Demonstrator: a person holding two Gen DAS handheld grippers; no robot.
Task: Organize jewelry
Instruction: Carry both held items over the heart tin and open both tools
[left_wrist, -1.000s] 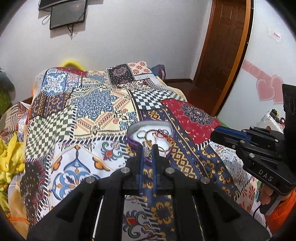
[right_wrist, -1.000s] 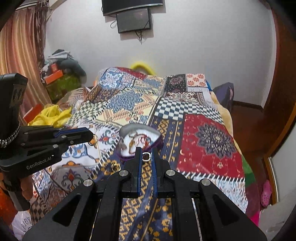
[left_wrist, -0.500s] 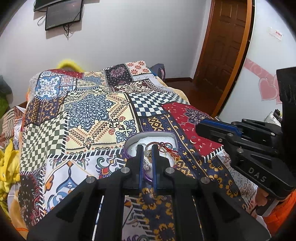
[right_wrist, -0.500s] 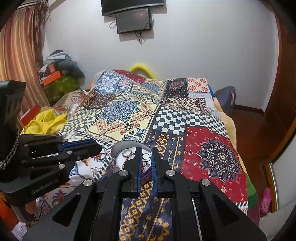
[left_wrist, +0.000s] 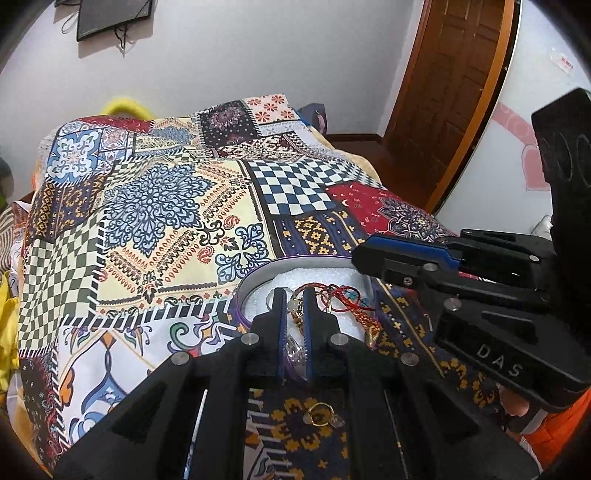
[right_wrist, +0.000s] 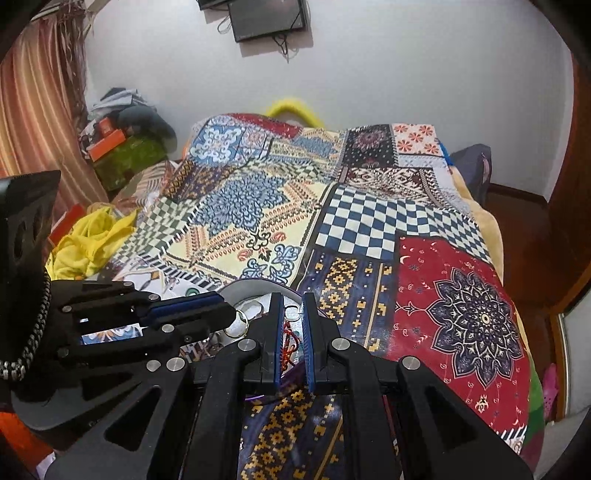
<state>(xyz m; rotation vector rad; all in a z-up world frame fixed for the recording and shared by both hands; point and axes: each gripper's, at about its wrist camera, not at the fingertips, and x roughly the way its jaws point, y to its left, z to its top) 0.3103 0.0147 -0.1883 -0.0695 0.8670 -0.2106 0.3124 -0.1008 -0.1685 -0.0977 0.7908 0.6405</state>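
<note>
Both grippers, left gripper (left_wrist: 294, 301) and right gripper (right_wrist: 293, 306), have closed in over the jewelry tin (left_wrist: 258, 275) near the bed's near edge, each with jaws clamped on a small ring, tin directly beneath.

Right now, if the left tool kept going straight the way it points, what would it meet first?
Probably the jewelry in the round tin: the left tool, shut on a small ring, points at the tin's white lining, next to the red bracelet. Depth is unclear.
</note>
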